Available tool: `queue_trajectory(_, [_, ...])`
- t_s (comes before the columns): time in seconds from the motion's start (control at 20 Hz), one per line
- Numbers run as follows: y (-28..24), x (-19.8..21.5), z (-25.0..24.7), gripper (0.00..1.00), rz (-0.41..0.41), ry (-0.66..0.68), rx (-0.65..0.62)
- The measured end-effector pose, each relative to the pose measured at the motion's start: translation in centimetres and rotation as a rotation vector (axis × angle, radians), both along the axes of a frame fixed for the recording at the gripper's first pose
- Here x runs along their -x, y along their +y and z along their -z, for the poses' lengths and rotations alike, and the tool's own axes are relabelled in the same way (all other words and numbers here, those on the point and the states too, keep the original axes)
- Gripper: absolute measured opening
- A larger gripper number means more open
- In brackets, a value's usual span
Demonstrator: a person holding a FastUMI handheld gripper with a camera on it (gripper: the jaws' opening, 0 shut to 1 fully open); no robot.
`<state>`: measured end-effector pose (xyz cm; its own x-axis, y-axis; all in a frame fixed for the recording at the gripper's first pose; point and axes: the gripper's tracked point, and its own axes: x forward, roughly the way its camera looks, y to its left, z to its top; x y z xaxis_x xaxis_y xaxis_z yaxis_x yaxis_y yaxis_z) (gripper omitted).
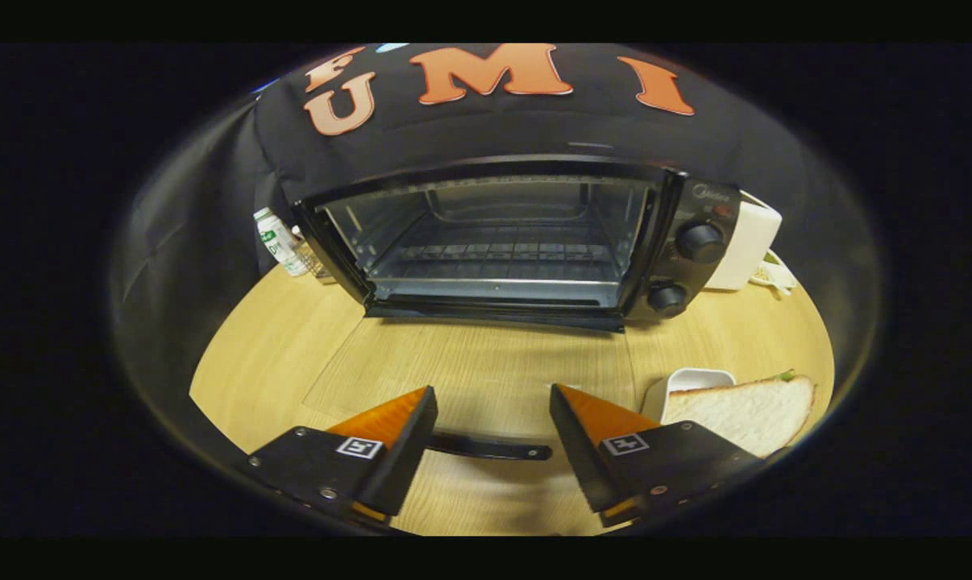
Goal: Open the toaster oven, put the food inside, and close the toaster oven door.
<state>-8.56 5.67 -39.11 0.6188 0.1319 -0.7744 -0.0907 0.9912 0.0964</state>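
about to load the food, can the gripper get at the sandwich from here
Probably yes: the gripper is open and holds nothing, and the sandwich on its white dish lies uncovered just beside one finger.

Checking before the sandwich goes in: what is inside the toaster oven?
Inside the toaster oven, only a bare wire rack shows. The far back is dim. The open gripper holds nothing.

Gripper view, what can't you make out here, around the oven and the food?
- Sandwich: its near corner is hidden behind one finger of the open claw; only a bit of green filling peeks out.
- Door handle: its ends are hidden behind both fingers.
- White appliance: mostly hidden behind the oven.
- Bottle: label too small to make out.
- White dish: contents hidden by its rim and the sandwich.
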Motion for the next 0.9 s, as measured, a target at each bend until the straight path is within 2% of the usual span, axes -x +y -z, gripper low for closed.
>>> queue_trajectory(0.05, [-0.4,0.1,-0.8,0.92,-0.006,-0.014,0.011])
queue_trajectory(0.15, [-0.8,0.0,-2.5,0.98,-0.011,-0.055,0.016])
queue_trajectory(0.45, [-3.9,0.3,-6.3,0.98,0.041,-0.105,-0.014])
queue_trajectory(0.9, [-15.4,1.8,-9.6,0.98,0.22,-0.147,0.052])
